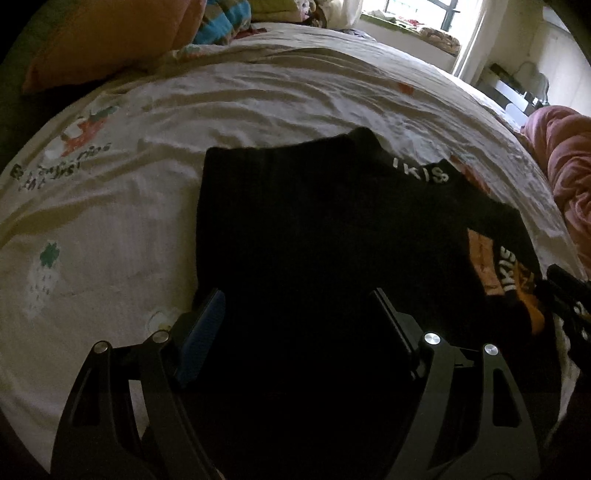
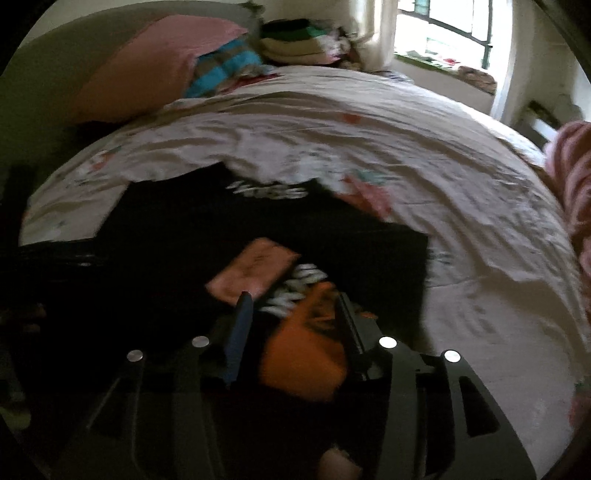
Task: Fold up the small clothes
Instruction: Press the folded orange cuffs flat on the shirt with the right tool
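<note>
A small black garment (image 1: 314, 221) with white lettering and an orange patch (image 1: 484, 262) lies on the bed sheet (image 1: 166, 122). My left gripper (image 1: 295, 299) is open, its jaws wide apart over the garment's near edge, with nothing between them. The right gripper shows at the left wrist view's right edge (image 1: 565, 291). In the right wrist view the black garment (image 2: 258, 221) lies ahead, and my right gripper (image 2: 295, 306) stands open over its orange printed part (image 2: 306, 354); the view is blurred, so whether the fingers touch the cloth is unclear.
An orange-pink pillow (image 1: 110, 37) and a striped blue cloth (image 1: 221, 18) lie at the head of the bed. A pink blanket (image 1: 569, 173) is bunched at the right. A stack of folded clothes (image 2: 295, 40) sits beyond the pillow (image 2: 147, 66), and a window (image 2: 454, 22) is behind.
</note>
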The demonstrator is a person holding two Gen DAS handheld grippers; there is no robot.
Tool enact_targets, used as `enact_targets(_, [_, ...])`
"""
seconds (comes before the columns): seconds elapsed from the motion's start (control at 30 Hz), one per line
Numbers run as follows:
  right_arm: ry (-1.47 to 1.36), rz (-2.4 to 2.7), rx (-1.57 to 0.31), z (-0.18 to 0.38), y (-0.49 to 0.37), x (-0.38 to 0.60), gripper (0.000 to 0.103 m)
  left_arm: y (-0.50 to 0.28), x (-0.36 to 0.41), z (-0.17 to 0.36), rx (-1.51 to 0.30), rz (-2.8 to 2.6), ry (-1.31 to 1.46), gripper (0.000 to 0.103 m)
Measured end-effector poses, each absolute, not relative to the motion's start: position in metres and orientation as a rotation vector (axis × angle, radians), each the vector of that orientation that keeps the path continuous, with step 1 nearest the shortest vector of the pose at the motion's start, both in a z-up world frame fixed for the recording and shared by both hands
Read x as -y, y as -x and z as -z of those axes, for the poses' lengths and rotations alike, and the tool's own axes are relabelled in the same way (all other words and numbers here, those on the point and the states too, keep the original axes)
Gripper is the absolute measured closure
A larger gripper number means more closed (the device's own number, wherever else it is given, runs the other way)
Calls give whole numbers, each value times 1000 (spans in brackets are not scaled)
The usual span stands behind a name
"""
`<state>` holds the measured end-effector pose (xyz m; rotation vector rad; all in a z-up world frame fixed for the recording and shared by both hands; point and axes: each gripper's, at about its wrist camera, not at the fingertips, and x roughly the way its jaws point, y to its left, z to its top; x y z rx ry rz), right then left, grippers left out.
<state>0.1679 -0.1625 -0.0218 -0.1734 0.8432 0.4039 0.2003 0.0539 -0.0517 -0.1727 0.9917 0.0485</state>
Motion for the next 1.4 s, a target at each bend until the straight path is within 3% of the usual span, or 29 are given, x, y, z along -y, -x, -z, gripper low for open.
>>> enact_targets(0.27, [169,-486,-893,31,-162,129,52,-194,-56,53,-983,-39,176,31])
enact_targets(0.73, [82,-398,-990,53,-176,162,52,-191,-58,52,-977,-21,179,31])
enact_targets(0.83, [63,-407,-956,44,-170,162,37,-189,-58,50,-973,-19,181,31])
enact_targets(0.9, [59,-411,-936,38,-165,162,35,-188,-58,49,-969,-18,184,31])
enact_targets(1.0, [45,-419,-918,32,-159,163,24,-185,-58,46,-965,-17,191,31])
enact_targets(1.17, [38,-431,-889,23,-151,164,16,-181,-60,39,-951,-10,209,31])
enact_targets(1.4, [39,-427,-847,7,-145,165,15,-170,-61,26,-922,0,218,31])
